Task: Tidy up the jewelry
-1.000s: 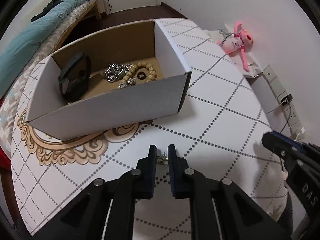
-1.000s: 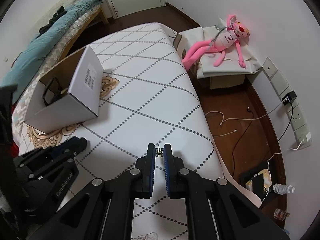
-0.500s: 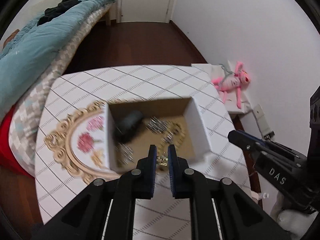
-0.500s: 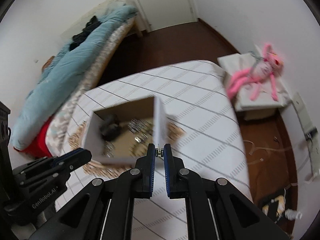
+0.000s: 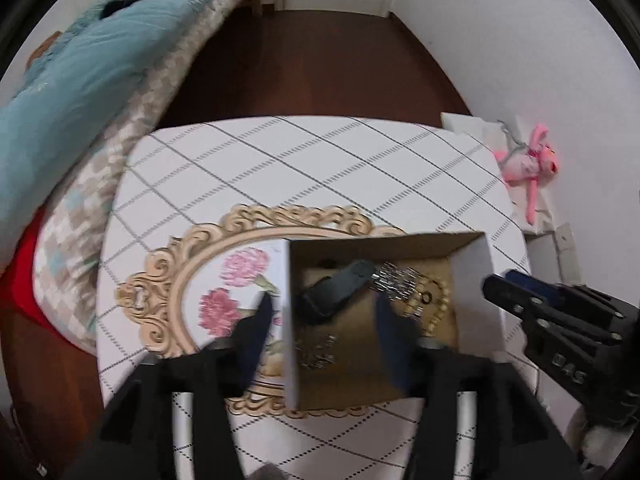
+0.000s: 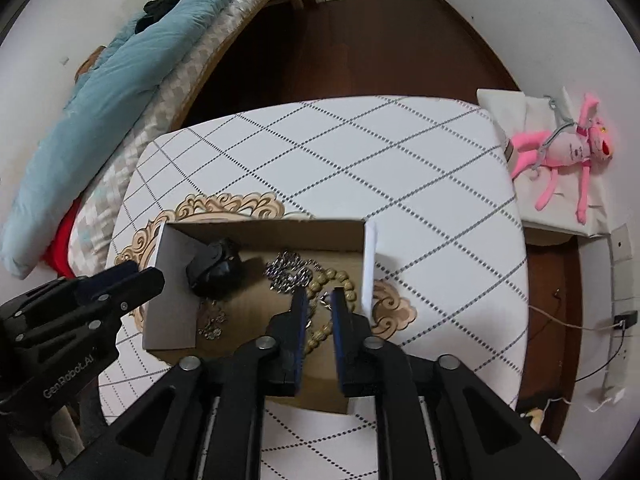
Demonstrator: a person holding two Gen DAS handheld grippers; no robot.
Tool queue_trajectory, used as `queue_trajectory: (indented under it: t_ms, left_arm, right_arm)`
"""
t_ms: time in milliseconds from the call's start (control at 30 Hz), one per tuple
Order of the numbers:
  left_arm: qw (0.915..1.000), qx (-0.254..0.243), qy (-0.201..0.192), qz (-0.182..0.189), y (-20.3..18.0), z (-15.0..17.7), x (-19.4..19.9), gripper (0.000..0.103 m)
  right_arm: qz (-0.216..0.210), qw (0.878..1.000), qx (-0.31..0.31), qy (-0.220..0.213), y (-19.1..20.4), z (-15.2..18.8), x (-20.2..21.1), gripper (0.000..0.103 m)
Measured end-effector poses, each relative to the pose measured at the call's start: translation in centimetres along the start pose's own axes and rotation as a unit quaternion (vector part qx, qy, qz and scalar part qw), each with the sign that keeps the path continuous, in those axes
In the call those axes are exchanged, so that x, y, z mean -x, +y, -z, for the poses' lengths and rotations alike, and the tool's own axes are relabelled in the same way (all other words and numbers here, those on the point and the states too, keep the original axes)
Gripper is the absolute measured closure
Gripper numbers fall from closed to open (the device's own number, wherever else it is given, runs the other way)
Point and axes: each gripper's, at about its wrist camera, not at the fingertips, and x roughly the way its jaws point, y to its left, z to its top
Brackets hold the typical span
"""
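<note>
A bed with a teal quilt (image 6: 100, 120) is seen along the left wall, and a table (image 6: 400, 184) covered in white cloth with dotted diamond lines and an ornate floral medallion (image 5: 224, 280) is shown below both cameras. A pink plush toy (image 6: 560, 152) is laid on a low white stand to the right of the table.

An open cardboard box (image 6: 176, 280), white outside and brown inside, is set on the table, partly over the medallion. On its floor are seen a dark case (image 6: 216, 272) toward the left wall, a silver chain bracelet (image 6: 288, 272) near the middle, a tan bead bracelet (image 6: 340, 280) toward the right wall, and a small cluster of metallic pieces (image 6: 212, 320) near the front left.

The left gripper (image 5: 324, 320) is held above the box with its fingers spread wide and motion-blurred, one outside the left wall and one over the interior; nothing is seen between them. The right gripper (image 6: 318, 308) is held over the bead bracelet with its fingers parted by a narrow gap; a small gold-toned piece shows in that gap, but whether it is touched cannot be told.
</note>
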Motion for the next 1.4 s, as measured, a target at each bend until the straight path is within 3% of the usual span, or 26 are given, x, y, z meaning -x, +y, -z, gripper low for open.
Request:
queue_trajectory:
  t_ms: [100,167,233,300,367,533,900,1167,1400]
  left_arm:
    - [0.9998,0.009,-0.009,-0.012,0.6,0.0,0.4,0.033]
    - [0.9997,0.015,-0.009,-0.019,1.0,0.2,0.4,0.03]
    - [0.9993,0.018,-0.011,-0.032,1.3,0.5,0.3,0.015]
    - [0.9988,0.018,-0.015,-0.044,1.5,1.1,0.2,0.006]
    - [0.9985,0.015,-0.015,-0.051,1.5,1.8,-0.1,0.0]
    - [0.9978,0.003,-0.017,-0.064,1.1,3.5,-0.9,0.0]
    - [0.9976,0.018,-0.026,-0.061,0.9,4.4,-0.2,0.0]
    - [0.9947,0.03,-0.066,-0.072,0.7,6.4,4.0,0.0]
    - [0.9911,0.026,-0.111,-0.067,0.1,8.9,9.5,0.0]
  right_arm:
    - [0.002,1.0,0.0,-0.005,-0.2,-0.3,0.7,0.057]
    - [0.022,1.0,0.002,-0.012,-0.4,-0.3,1.2,0.051]
    - [0.036,0.999,0.005,-0.013,-0.6,-0.2,1.6,0.043]
    - [0.058,0.998,0.013,-0.009,-0.6,0.3,1.5,0.016]
    - [0.095,0.995,0.025,-0.006,-0.3,1.0,1.3,0.004]
    - [0.132,0.991,0.029,0.002,-0.3,2.9,0.4,0.0]
    - [0.128,0.992,0.01,-0.013,-0.3,4.1,0.8,0.0]
    - [0.125,0.991,-0.006,-0.052,-0.1,5.9,4.3,0.0]
    - [0.127,0.987,-0.01,-0.101,0.8,9.1,9.7,0.0]
